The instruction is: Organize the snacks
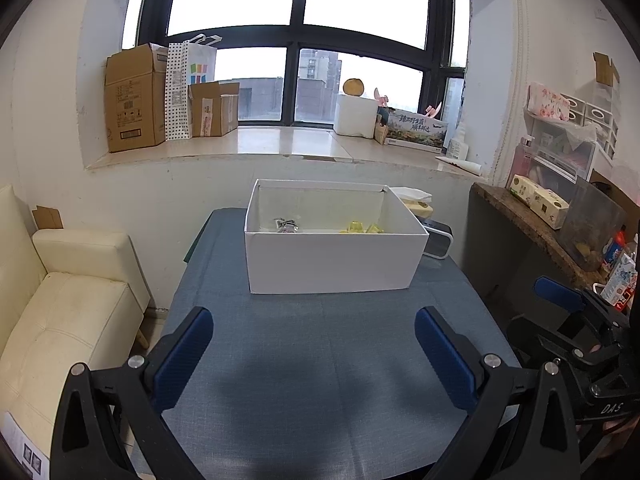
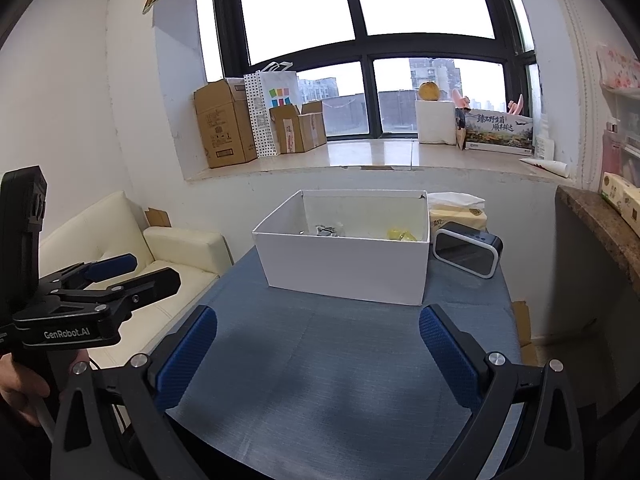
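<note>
Only your right wrist view shows the whole black clock (image 2: 468, 249) just beside the white box (image 2: 344, 268), while the left view alone shows the cluttered side counter (image 1: 532, 232). Both your left gripper (image 1: 314, 354) and right gripper (image 2: 318, 354) hang with jaws spread wide and empty over the blue table (image 1: 320, 380). Ahead of both, the snacks, yellow packets (image 1: 362, 227) and a dark wrapper (image 1: 286, 225), lie inside the box.
</note>
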A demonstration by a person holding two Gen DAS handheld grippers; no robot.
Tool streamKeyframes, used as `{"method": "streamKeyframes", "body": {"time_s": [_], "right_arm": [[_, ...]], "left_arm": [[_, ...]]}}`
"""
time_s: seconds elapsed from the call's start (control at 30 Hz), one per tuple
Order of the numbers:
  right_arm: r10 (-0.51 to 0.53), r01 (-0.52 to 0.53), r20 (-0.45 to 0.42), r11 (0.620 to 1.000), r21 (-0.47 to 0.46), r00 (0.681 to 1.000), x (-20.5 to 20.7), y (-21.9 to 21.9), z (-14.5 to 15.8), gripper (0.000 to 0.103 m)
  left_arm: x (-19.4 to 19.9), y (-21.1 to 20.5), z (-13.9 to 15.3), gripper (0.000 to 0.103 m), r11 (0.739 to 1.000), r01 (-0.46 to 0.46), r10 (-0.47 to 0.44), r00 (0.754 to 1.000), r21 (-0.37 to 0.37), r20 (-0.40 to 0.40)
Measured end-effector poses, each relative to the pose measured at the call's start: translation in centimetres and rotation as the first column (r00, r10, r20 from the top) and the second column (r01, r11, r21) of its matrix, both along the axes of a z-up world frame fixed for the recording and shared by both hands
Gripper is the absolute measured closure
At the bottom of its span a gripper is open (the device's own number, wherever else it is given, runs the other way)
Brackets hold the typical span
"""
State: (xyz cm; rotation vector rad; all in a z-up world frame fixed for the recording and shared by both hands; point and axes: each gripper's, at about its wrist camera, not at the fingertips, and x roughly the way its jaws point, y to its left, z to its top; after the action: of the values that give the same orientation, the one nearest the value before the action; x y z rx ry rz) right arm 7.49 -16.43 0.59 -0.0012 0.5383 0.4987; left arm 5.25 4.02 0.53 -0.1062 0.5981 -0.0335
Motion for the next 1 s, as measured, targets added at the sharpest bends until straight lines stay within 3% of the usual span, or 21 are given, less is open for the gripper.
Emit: {"method": "streamKeyframes", "body": {"time_s": [1.0], "right_arm": [[-0.013,0.013,-0.002,1.000,-0.007,1.000,0.16,0.07,0.25,0.000]], "left_arm": [[0.05,0.34,0.04,0.000,1.000,0.030,-0.030,1.000,-0.002,0.002]]}}
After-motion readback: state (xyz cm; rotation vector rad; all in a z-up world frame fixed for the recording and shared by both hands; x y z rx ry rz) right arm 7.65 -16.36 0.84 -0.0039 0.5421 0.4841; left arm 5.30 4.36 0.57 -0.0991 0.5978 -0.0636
